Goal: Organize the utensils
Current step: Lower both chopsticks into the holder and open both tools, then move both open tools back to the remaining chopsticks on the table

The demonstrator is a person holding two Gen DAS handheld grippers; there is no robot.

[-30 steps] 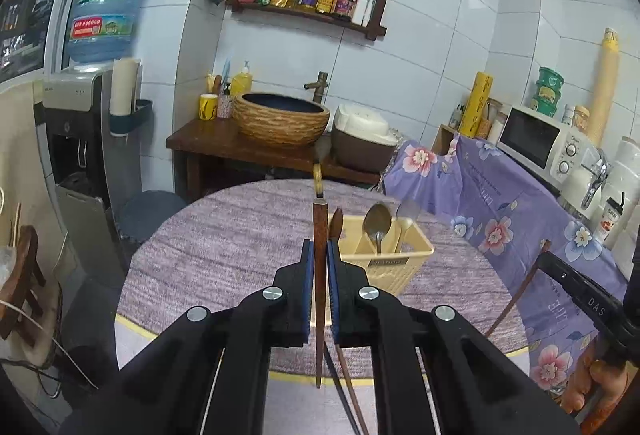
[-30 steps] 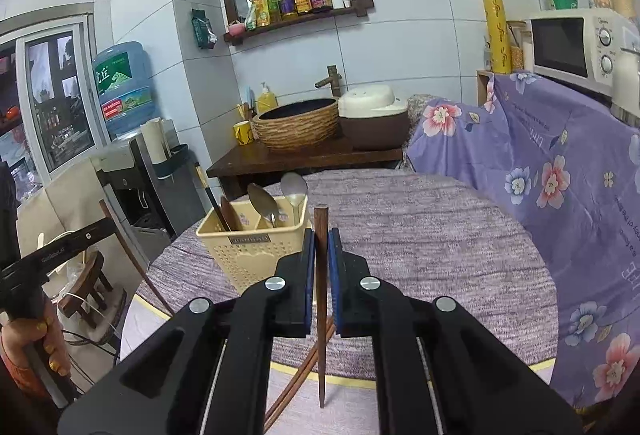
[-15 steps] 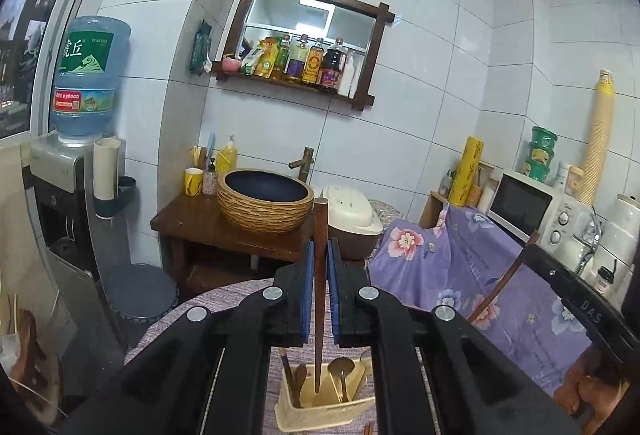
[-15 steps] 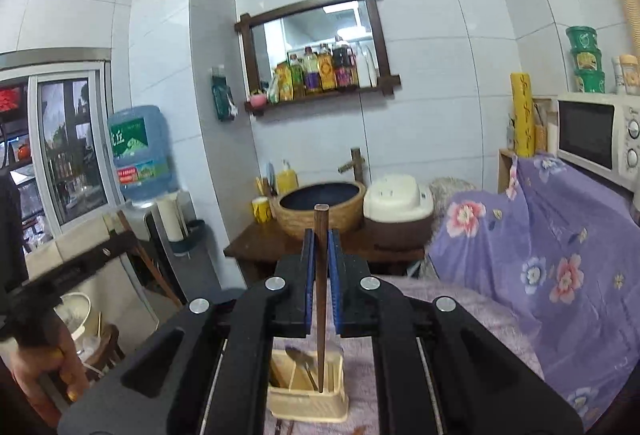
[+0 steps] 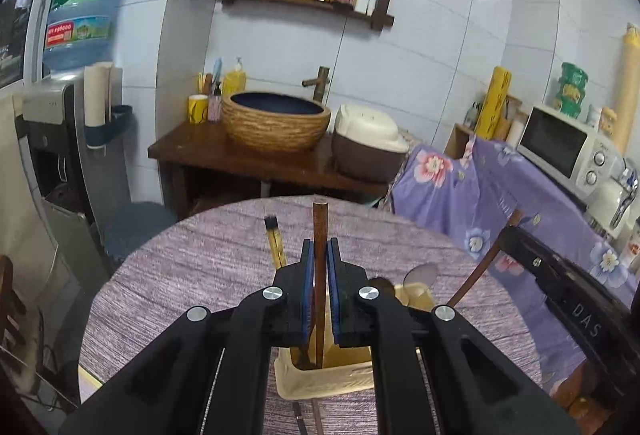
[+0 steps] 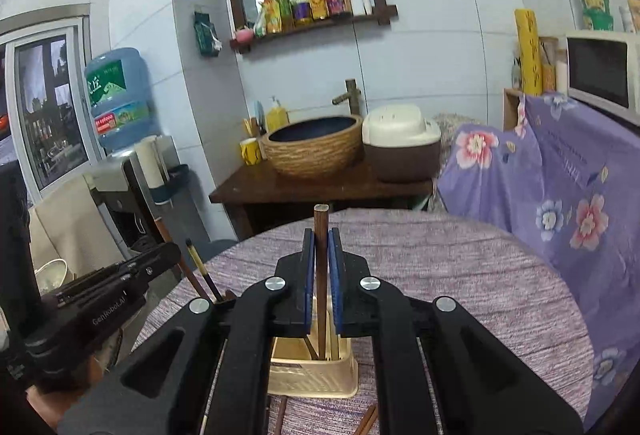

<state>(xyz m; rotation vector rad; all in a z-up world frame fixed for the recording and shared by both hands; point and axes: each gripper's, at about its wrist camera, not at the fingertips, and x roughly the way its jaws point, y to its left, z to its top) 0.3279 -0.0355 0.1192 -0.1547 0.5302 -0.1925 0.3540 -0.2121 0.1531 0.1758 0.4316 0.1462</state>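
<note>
Brown wooden chopstick stands upright at the centre of the left wrist view, clamped between the blue pads of the left gripper, its lower end inside the cream plastic utensil basket at the bottom centre. A second brown wooden chopstick is clenched the same way by the right gripper at the centre of the right wrist view, its tip down in the same basket. The basket sits on the round table with a purple woven cloth. A spoon bowl rises right of centre.
</note>
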